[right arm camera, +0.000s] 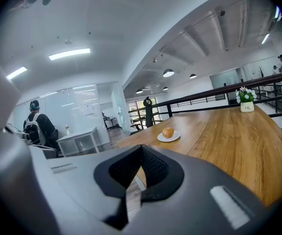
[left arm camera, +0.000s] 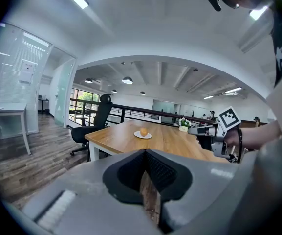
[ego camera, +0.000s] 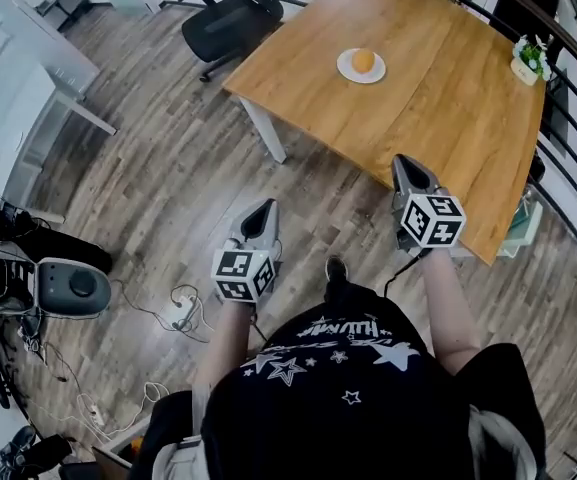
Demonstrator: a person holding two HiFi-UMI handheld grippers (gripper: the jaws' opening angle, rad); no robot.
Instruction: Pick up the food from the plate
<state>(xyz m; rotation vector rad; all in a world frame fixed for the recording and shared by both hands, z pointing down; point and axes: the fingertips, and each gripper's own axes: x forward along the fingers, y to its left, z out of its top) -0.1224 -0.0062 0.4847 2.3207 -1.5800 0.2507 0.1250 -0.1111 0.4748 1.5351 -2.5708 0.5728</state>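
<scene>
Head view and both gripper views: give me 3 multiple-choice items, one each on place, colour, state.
1. Where is the food?
A) in a bowl
B) on the white plate on the wooden table
C) on a shelf

2. What colour is the food?
A) green
B) blue
C) orange

3. How is the right gripper?
A) shut, empty
B) wide open
C) shut on the food

Answers:
1 B: it sits on the plate, on the tabletop.
2 C: it shows orange in all three views.
3 A: its jaws meet with nothing between them, and the food lies far off.
</scene>
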